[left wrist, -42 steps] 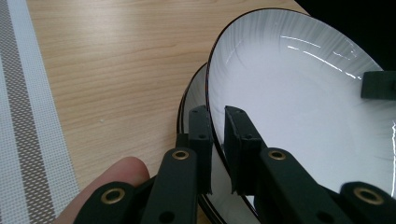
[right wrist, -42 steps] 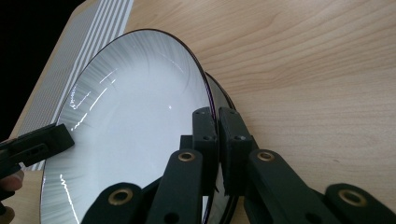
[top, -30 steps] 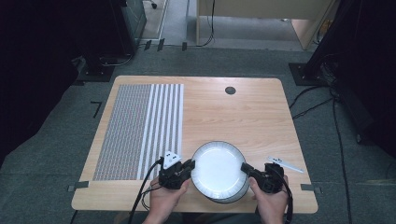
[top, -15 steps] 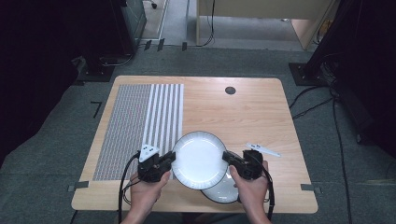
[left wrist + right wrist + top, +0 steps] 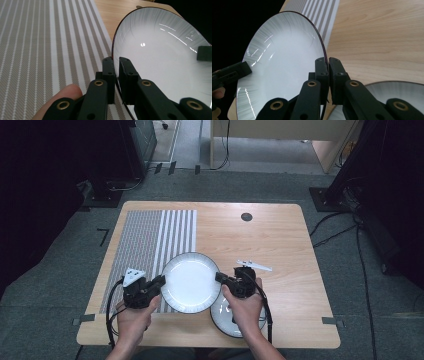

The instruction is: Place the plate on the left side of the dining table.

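Striped mat (image 5: 150, 245) on bench (image 5: 280, 245) left side. Left gripper (image 5: 161, 281) clamped on left rim of upper plate (image 5: 190, 282), which is lifted over mat edge. Right gripper (image 5: 219, 277) clamped on its right rim. Second plate (image 5: 222, 320) lies on bench under right hand (image 5: 245, 307).

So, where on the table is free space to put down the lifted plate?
Free: the striped mat left of the held plate, and the bare wood between mat and round hole. Crowded: the near right, where the second plate lies.
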A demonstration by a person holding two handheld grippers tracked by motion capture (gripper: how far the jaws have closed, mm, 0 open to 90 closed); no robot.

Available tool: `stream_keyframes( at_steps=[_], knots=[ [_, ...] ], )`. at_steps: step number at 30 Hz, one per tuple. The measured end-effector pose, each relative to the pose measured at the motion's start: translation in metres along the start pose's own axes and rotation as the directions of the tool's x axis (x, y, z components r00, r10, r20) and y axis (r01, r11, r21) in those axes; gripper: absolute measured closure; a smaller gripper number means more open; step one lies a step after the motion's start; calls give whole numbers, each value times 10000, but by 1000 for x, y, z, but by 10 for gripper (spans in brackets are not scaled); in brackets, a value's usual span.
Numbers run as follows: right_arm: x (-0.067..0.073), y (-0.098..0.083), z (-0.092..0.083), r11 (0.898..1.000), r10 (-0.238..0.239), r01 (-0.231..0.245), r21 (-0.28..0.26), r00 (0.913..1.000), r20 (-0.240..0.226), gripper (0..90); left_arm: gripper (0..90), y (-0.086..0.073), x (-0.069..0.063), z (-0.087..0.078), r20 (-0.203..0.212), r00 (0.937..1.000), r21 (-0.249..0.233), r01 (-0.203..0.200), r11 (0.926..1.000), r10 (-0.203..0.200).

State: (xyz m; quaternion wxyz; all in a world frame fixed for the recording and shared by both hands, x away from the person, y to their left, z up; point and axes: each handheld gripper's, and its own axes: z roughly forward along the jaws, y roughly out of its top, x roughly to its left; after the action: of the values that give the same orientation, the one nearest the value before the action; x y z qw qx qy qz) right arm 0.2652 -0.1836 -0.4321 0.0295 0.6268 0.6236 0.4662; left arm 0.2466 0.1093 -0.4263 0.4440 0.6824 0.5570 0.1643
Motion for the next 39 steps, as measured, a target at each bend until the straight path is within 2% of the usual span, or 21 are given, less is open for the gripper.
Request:
stream_keyframes(
  at_steps=[1, 5, 8, 9, 12, 14, 16, 17, 19, 22, 23, 28, 33, 39],
  knots=[
    [3, 1, 3, 10000, 16, -16, 35, 10000, -45, 873, 847, 3, 7, -3, -68, 10000, -42, 52, 10000, -52],
    [13, 5, 12, 10000, -38, 39, 85, 10000, -66, 873, 848, 6, 18, -5, -204, 9996, -122, 171, 9998, -174],
    [25, 9, 26, 9999, -29, 31, 140, 9999, -136, 873, 849, 12, 33, -8, -362, 9990, -193, 252, 9995, -259],
    [25, 9, 26, 9999, -29, 31, 140, 9999, -136, 873, 849, 12, 33, -8, -362, 9990, -193, 252, 9995, -259],
    [33, 13, 41, 9996, 61, -54, 291, 9997, -242, 874, 849, 17, 47, -7, -563, 9979, -185, 319, 9993, -329],
    [35, 14, 45, 9995, 38, -30, 317, 9997, -248, 873, 849, 17, 51, -6, -617, 9974, -180, 349, 9992, -360],
    [42, 17, 58, 9990, 62, -49, 453, 9996, -282, 874, 849, 19, 58, -6, -792, 9960, -175, 406, 9990, -419],
    [44, 17, 62, 9989, 52, -38, 466, 9995, -307, 874, 848, 21, 63, -6, -1069, 9936, -228, 330, 9992, -353],
    [47, 18, 66, 9989, 58, -42, 463, 9994, -337, 873, 848, 22, 66, -6, -1192, 9922, -302, 340, 9990, -374],
    [56, 22, 80, 9984, 172, -152, 548, 9992, -363, 874, 852, 28, 80, -4, -1303, 9892, -420, 624, 9972, -674],
    [56, 22, 80, 9984, 172, -152, 548, 9992, -363, 874, 853, 28, 80, -4, -1303, 9892, -420, 624, 9972, -674],
    [65, 31, 99, 9976, 190, -170, 665, 9994, -291, 874, 852, 36, 97, 3, -1414, 9868, -323, 749, 9967, -787],
    [68, 33, 110, 9971, 210, -194, 738, 9996, -209, 874, 850, 39, 106, 7, -1536, 9850, -181, 772, 9969, -791],
    [74, 36, 125, 9971, 170, -163, 740, 9998, -90, 874, 849, 44, 119, 16, -1661, 9812, -63, 987, 9951, -984]
  ],
)
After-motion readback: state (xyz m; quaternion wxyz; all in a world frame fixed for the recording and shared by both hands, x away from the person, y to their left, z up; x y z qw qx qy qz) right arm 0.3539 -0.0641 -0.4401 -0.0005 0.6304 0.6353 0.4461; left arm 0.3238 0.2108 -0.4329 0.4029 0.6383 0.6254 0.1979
